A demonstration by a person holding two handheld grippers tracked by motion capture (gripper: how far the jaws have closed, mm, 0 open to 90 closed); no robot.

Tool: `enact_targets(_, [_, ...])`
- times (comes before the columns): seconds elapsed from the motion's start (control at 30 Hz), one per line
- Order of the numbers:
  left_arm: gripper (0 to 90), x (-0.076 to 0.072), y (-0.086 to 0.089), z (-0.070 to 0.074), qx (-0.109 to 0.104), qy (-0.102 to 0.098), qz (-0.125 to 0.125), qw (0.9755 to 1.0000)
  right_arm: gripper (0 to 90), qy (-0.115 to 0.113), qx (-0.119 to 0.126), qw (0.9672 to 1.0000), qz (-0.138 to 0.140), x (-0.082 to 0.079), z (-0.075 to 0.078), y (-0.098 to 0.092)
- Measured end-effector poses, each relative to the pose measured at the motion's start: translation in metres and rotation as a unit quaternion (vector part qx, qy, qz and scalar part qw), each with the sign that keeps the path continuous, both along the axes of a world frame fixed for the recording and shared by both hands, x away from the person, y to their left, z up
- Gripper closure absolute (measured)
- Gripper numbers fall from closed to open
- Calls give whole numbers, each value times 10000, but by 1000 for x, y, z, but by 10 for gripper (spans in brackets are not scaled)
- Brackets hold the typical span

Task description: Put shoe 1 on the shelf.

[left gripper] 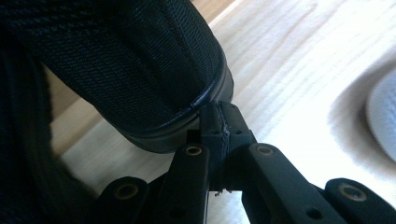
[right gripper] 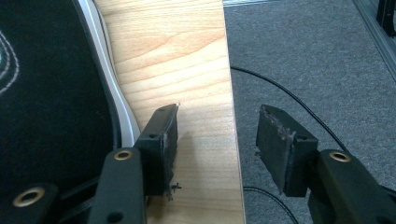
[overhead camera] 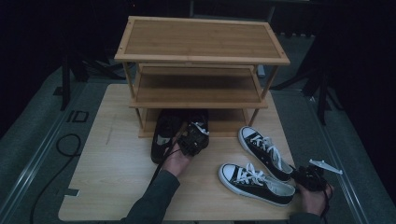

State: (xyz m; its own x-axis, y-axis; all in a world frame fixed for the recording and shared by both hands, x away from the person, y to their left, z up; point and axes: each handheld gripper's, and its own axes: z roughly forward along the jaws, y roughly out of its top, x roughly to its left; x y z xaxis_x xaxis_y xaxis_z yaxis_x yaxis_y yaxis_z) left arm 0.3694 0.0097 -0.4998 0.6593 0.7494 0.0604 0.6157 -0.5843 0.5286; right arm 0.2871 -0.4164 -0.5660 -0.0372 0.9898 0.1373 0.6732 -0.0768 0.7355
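Two black shoes sit side by side in front of the bamboo rack's (overhead camera: 201,58) bottom shelf, one at the left (overhead camera: 163,130) and one beside it (overhead camera: 200,117). My left gripper (overhead camera: 194,138) is at their near ends. In the left gripper view, the left gripper (left gripper: 219,119) is shut, pad against pad, with its tips touching the rim of a black shoe (left gripper: 140,60). Two black-and-white sneakers (overhead camera: 263,150) (overhead camera: 254,183) lie on the table at the right. My right gripper (overhead camera: 302,177) stands open behind their heels, with nothing between its fingers. In its own view the right gripper (right gripper: 219,112) straddles the table's edge beside a sneaker (right gripper: 51,93).
The rack has three shelves and stands at the back of the wooden table (overhead camera: 112,177). Grey carpet (right gripper: 317,60) lies past the table's right edge. A black cable (overhead camera: 65,144) loops on the floor to the left. Dark stands flank the rack on both sides.
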Motion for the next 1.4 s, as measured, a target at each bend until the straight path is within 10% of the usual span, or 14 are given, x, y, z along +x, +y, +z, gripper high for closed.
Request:
enact_targets(0.57, [898, 21, -4, 0, 21, 42, 156, 9999, 479, 2, 3, 10000, 2, 0, 0, 0])
enact_targets(1.4, [900, -34, 47, 15, -445, 3, -104, 9990, 480, -7, -4, 10000, -4, 0, 0, 0])
